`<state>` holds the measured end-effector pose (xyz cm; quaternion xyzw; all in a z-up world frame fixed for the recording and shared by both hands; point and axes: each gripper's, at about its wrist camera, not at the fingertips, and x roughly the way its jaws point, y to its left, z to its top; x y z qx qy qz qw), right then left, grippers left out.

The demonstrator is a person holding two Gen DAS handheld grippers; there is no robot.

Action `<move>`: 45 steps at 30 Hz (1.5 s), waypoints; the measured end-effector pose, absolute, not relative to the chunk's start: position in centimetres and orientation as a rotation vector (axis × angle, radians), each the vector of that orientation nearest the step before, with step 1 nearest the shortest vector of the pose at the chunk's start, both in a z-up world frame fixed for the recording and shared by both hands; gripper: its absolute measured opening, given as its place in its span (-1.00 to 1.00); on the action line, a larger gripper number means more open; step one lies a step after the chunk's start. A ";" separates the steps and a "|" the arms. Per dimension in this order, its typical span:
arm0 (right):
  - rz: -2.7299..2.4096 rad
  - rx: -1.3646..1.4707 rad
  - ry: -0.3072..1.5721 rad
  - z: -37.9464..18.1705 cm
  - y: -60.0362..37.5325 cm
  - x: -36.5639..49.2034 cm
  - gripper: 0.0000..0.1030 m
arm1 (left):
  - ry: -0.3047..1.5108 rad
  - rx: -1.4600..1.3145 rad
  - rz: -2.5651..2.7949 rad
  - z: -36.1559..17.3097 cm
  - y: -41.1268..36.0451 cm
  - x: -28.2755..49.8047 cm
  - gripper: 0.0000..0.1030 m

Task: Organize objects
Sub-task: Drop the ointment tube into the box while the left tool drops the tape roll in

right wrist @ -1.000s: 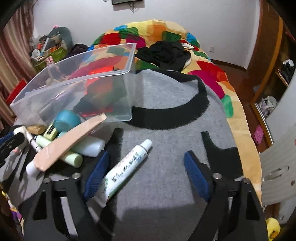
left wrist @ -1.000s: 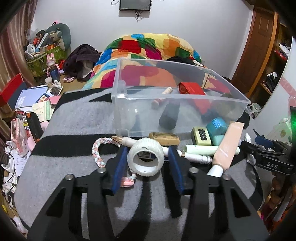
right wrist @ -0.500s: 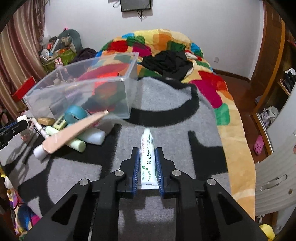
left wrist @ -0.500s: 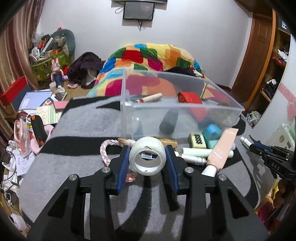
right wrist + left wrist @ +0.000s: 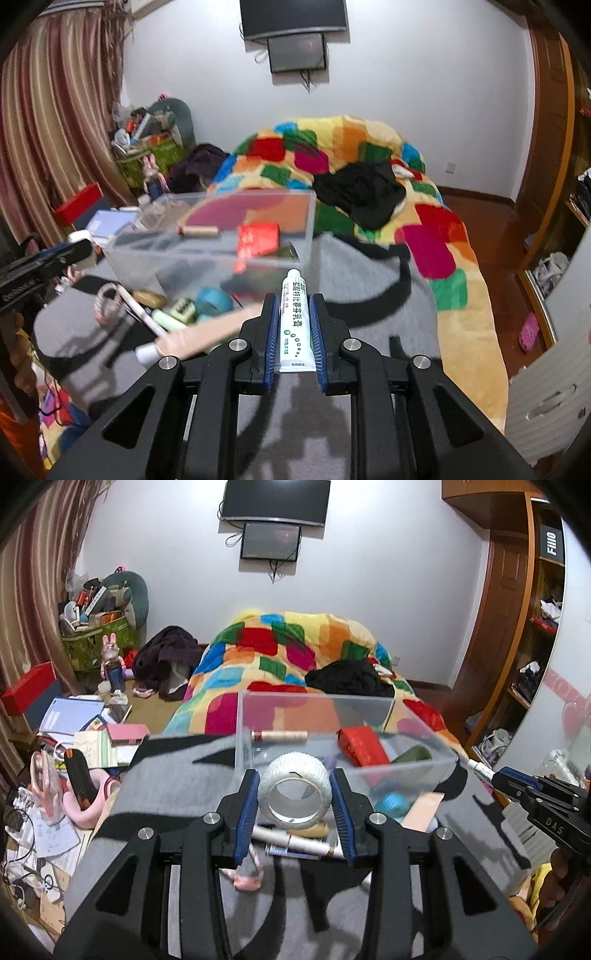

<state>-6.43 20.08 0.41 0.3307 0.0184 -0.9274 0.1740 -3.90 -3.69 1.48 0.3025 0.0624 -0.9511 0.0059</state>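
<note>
My left gripper (image 5: 294, 797) is shut on a white tape roll (image 5: 293, 794), held in the air just in front of the clear plastic bin (image 5: 424, 734). My right gripper (image 5: 294, 325) is shut on a white ointment tube (image 5: 294, 317), lifted above the grey blanket, to the right of the bin (image 5: 221, 254). The bin holds a red packet (image 5: 364, 746), a beige stick (image 5: 279, 735) and a dark item. In the left wrist view the right gripper's tip (image 5: 517, 781) shows with the tube's cap.
Loose items lie in front of the bin: a teal ball (image 5: 214, 301), a beige tube (image 5: 207, 332), a green tube (image 5: 168, 319), a braided cord (image 5: 107, 301), pens. The grey blanket (image 5: 369, 280) covers a bed with a colourful quilt (image 5: 332, 158). Clutter lies on the floor at left.
Both grippers have lifted with their loads. The left closed on the tape roll and raised it toward the bin's top. The right closed on the tube and raised it off the blanket.
</note>
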 end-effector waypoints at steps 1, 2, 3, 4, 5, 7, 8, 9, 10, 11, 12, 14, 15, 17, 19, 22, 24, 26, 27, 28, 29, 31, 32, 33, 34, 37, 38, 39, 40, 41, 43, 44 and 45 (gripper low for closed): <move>-2.630 0.919 0.051 0.8 19.8 -6.4 -0.70 | 0.197 0.939 -2.982 1.7 -3.6 -4.1 -0.25; -2.629 0.906 0.051 1.1 19.6 -6.5 -0.70 | 0.197 0.933 -2.984 1.8 -3.5 -4.4 -0.25; -2.629 0.891 0.052 1.4 19.3 -6.7 -0.70 | 0.195 0.929 -2.986 1.9 -3.5 -4.6 -0.25; -2.628 0.878 0.052 1.7 19.0 -7.0 -0.70 | 0.197 0.929 -2.988 2.0 -3.5 -4.9 -0.25; -2.626 0.870 0.050 1.8 18.8 -7.1 -0.70 | 0.202 0.933 -2.991 2.0 -3.6 -5.2 -0.25; -2.618 0.856 0.040 2.0 18.1 -7.9 -0.70 | 0.218 0.948 -2.993 1.9 -3.6 -6.1 -0.25; -2.616 0.855 0.041 2.0 17.8 -8.2 -0.70 | 0.221 0.958 -2.990 1.8 -3.5 -6.7 -0.25; -2.611 0.858 0.041 2.0 17.4 -8.7 -0.70 | 0.221 0.967 -2.985 1.6 -3.5 -7.1 -0.25; -2.599 0.864 0.042 1.9 16.8 -9.4 -0.70 | 0.218 0.983 -2.977 1.3 -3.4 -7.9 -0.25; -2.589 0.871 0.041 1.8 16.4 -9.8 -0.70 | 0.217 1.000 -2.969 1.0 -3.4 -8.4 -0.25; -2.574 0.882 0.036 1.7 16.0 -10.2 -0.70 | 0.216 1.023 -2.959 0.7 -3.4 -9.0 -0.25; -2.537 0.912 0.033 1.3 15.0 -11.4 -0.70 | 0.222 1.081 -2.938 -0.2 -3.5 -10.3 -0.25; -2.524 0.928 0.034 1.1 14.5 -12.0 -0.70 | 0.221 1.107 -2.925 -0.6 -3.5 -10.9 -0.25; -2.487 0.963 0.044 0.6 13.4 -13.1 -0.70 | 0.209 1.145 -2.902 -1.2 -3.4 -12.0 -0.25; -2.452 1.004 0.063 -0.1 12.4 -14.2 -0.70 | 0.184 1.173 -2.886 -1.7 -3.2 -12.7 -0.25; -2.415 1.061 0.095 -1.3 11.3 -15.5 -0.70 | 0.157 1.206 -2.878 -2.3 -2.9 -13.3 -0.25; -2.407 1.083 0.123 -2.0 10.7 -15.8 -0.69 | 0.150 1.218 -2.879 -2.6 -2.7 -13.5 -0.25; -2.430 1.077 0.155 -2.1 10.6 -15.9 -0.69 | 0.148 1.226 -2.885 -2.7 -2.7 -13.3 -0.25; -2.427 1.079 0.147 -2.1 10.7 -15.9 -0.69 | 0.147 1.223 -2.889 -2.6 -2.7 -13.2 -0.25; -2.423 1.079 0.139 -2.1 10.7 -15.9 -0.69 | 0.149 1.227 -2.896 -2.5 -2.7 -13.0 -0.25; -2.419 1.081 0.137 -2.0 10.9 -15.8 -0.68 | 0.151 1.230 -2.902 -2.4 -2.7 -12.9 -0.25; -2.415 1.087 0.139 -1.8 11.1 -15.6 -0.54 | 0.155 1.229 -2.912 -2.1 -2.7 -12.6 -0.23; -2.415 1.087 0.136 -1.7 11.3 -15.5 -0.48 | 0.155 1.227 -2.918 -2.0 -2.7 -12.4 -0.21; -2.413 1.086 0.132 -1.6 11.4 -15.4 -0.36 | 0.156 1.223 -2.923 -1.8 -2.7 -12.1 -0.16; -2.414 1.082 0.128 -1.5 11.6 -15.2 -0.27 | 0.158 1.214 -2.930 -1.5 -2.8 -11.8 -0.12; -2.429 1.064 0.144 -1.2 11.9 -14.5 -0.16 | 0.162 1.180 -2.941 -0.8 -2.9 -10.9 0.06; -2.433 1.056 0.152 -1.0 12.0 -14.2 -0.15 | 0.160 1.166 -2.946 -0.4 -2.9 -10.7 0.09; -2.436 1.048 0.157 -0.8 12.1 -13.9 -0.11 | 0.157 1.153 -2.950 -0.1 -2.9 -10.4 0.12; -2.437 1.037 0.161 -0.5 12.3 -13.5 -0.04 | 0.148 1.133 -2.956 0.2 -3.0 -9.9 0.18; -2.438 1.029 0.162 -0.3 12.4 -13.2 0.01 | 0.139 1.115 -2.957 0.5 -3.1 -9.5 0.26; -2.448 1.000 0.161 0.3 12.9 -12.4 0.23 | 0.122 1.075 -2.957 1.0 -3.4 -8.5 0.38; -2.458 0.983 0.160 0.6 13.1 -11.8 0.27 | 0.118 1.064 -2.956 1.1 -3.6 -8.1 0.43; -2.466 0.968 0.160 0.8 13.2 -11.4 0.36 | 0.116 1.056 -2.952 1.2 -3.8 -7.6 0.45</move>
